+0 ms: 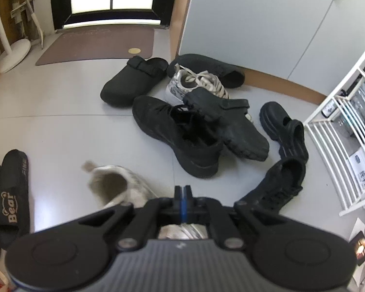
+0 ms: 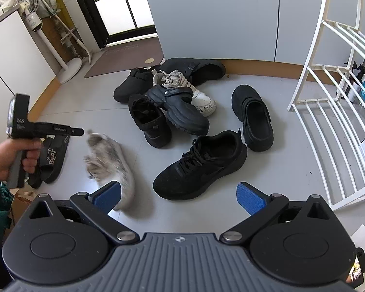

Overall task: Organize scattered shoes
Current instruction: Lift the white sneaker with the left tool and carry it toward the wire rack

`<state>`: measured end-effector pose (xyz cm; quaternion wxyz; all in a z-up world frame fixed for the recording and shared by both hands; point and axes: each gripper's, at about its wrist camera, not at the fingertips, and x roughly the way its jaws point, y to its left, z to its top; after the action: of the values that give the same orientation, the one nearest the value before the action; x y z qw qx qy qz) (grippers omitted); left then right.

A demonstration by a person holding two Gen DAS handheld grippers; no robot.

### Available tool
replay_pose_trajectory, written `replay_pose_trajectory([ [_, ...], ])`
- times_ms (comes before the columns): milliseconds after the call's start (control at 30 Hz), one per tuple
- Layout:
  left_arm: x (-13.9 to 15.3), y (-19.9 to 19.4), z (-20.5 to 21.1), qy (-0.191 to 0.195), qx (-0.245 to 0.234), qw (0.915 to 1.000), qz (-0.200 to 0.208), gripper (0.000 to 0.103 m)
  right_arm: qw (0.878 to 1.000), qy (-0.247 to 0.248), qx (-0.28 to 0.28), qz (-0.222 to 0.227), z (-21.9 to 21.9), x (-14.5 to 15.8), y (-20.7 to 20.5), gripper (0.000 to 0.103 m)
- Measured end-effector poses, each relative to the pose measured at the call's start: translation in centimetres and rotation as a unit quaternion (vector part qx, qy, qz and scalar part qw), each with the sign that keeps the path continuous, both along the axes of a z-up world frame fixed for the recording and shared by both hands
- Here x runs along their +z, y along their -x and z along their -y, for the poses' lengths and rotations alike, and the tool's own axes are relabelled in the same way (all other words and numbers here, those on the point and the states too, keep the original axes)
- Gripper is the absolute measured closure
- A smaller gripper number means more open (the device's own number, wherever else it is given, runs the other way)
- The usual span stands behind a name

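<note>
Presently, the left tongs are seen pressed fully together, with nothing visibly pinched between the pads; a blurred white sneaker is seen just below and beside their tips, whether touching cannot be told; its long axis runs from the left tongs toward the right tongs, heel opening nearest the left tips; the right tongs are held wide and empty; just ahead of them a black laced sneaker is laid diagonally, toe toward them; beyond it, black clogs and shoes are piled; bare floor is left to the right, bounded by a white rack; black slides are lying under the left tongs.
</note>
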<state>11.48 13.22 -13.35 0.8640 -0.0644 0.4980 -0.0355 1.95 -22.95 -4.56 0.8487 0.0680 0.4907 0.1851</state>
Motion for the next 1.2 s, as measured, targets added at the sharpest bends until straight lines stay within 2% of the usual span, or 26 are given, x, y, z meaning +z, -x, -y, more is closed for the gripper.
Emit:
replay_pose_trajectory([
  [67,-0.4,0.0,0.1,-0.010,-0.001,0.9999,-0.010,0.103,1.000,0.003,-0.003,-0.001,0.2,-0.1,0.2,0.000],
  [167,-2.0,0.0,-0.1,-0.023,0.008,0.9994,-0.023,0.097,1.000,0.004,-0.007,-0.004,0.7,-0.2,0.6,0.000],
  [333,-4.7,0.0,-0.5,-0.039,-0.004,0.9981,-0.048,0.087,1.000,0.005,-0.014,-0.010,1.1,-0.5,0.6,0.000],
  [400,-6.3,-0.2,-0.5,-0.051,-0.011,0.9965,-0.065,0.072,1.000,0.005,-0.016,-0.013,1.1,-0.7,0.4,0.000],
  [467,-7.2,-0.4,-0.6,-0.054,-0.011,0.9959,-0.071,0.067,1.000,0.005,-0.017,-0.017,1.1,-0.9,0.1,0.000],
  [533,-8.1,-0.6,-0.6,-0.056,-0.015,0.9955,-0.075,0.066,1.000,0.004,-0.017,-0.021,1.0,-1.0,-0.2,0.000],
  [600,-9.0,-1.1,-0.5,-0.063,-0.022,0.9946,-0.079,0.058,1.000,0.001,-0.017,-0.024,0.8,-1.1,-0.4,0.000],
  [700,-10.2,-1.7,-0.2,-0.070,-0.036,0.9938,-0.079,0.059,0.999,-0.006,-0.015,-0.027,0.6,-1.1,-0.7,0.000],
  [967,-12.9,-3.2,1.1,-0.076,-0.079,0.9883,-0.106,0.070,0.999,-0.014,-0.006,-0.037,-0.1,-1.4,-1.4,0.000],
  [1033,-13.3,-3.3,1.5,-0.082,-0.091,0.9860,-0.113,0.070,0.999,-0.013,-0.006,-0.042,-0.1,-1.6,-1.5,0.000],
  [1100,-14.0,-3.4,2.0,-0.099,-0.106,0.9822,-0.119,0.076,0.999,-0.012,-0.008,-0.045,0.0,-1.7,-1.6,0.000],
  [1200,-14.7,-3.3,2.4,-0.118,-0.112,0.9792,-0.122,0.076,0.999,-0.015,-0.011,-0.046,0.2,-1.7,-1.7,0.000],
])
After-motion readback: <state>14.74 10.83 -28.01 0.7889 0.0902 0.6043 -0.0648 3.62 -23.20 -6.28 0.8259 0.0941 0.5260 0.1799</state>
